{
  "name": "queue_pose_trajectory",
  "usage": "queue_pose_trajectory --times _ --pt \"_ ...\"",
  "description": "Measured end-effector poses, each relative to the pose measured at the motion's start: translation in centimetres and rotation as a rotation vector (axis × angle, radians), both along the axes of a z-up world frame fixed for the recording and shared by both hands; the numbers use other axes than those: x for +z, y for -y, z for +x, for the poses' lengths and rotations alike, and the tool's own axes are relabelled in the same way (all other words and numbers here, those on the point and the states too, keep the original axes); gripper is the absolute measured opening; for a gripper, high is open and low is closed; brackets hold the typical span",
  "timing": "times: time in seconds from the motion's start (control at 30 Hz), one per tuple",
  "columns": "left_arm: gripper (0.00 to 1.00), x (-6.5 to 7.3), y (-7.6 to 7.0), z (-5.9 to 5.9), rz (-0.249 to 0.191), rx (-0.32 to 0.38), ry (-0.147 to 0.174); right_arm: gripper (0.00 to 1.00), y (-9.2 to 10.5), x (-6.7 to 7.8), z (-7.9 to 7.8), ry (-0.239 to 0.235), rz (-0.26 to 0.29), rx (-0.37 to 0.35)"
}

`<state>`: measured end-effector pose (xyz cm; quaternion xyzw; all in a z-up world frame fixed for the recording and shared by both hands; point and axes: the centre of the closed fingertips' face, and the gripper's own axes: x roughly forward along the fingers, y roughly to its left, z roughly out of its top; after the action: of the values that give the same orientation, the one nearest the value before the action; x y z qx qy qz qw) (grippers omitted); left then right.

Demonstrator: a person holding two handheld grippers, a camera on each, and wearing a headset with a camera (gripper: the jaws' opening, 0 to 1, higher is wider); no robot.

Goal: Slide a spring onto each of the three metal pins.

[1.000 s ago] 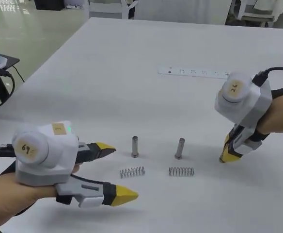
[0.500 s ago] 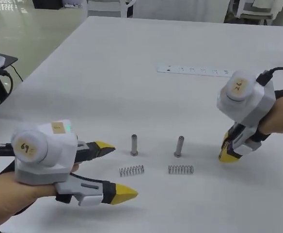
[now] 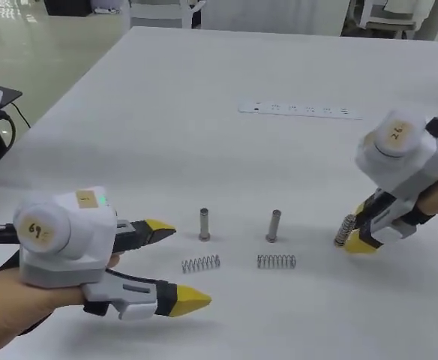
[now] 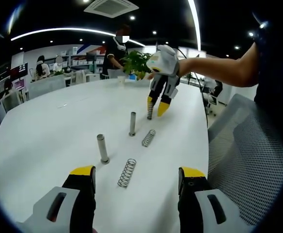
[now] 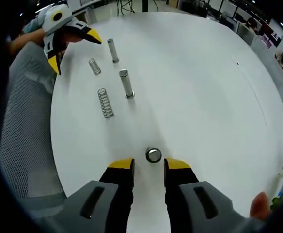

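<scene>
The left gripper (image 3: 178, 264) lies level by the near edge of the worktop (image 3: 204, 112), jaws spread wide, empty — the right gripper (image 3: 360, 244) tips steeply down, jaws narrowly parted, empty, beside the spring-clad pin (image 3: 345, 229).

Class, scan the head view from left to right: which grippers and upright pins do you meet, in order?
left gripper → left bare pin → middle bare pin → pin wearing a spring → right gripper

- Three metal pins are standing: left pin (image 3: 204, 224), middle pin (image 3: 274, 226), right pin (image 5: 153, 155).
- Three springs are showing: left spring (image 3: 201, 263) and middle spring (image 3: 277, 261) lying loose, third spring (image 3: 344, 232) ringing the right pin.
</scene>
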<state>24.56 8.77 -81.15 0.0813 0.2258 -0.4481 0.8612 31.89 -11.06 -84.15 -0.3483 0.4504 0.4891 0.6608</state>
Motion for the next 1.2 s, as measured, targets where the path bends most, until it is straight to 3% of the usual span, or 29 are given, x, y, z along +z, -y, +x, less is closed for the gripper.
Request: queue_pose_trajectory --times 0.2,0.53,1.2 --pt "0.65 0.1 0.1 0.0 0.0 -0.003 0.001 0.22 0.5 -0.3 -1.0 -0.009 0.013 -0.023" --pt "0.65 0.1 0.1 0.0 0.001 -0.006 0.002 0.23 -0.3 -0.3 -2.6 -0.011 0.043 -0.017" --pt "0.65 0.2 -0.1 -0.2 0.003 0.002 0.007 0.23 -4.7 0.6 -5.0 -0.001 0.124 0.064"
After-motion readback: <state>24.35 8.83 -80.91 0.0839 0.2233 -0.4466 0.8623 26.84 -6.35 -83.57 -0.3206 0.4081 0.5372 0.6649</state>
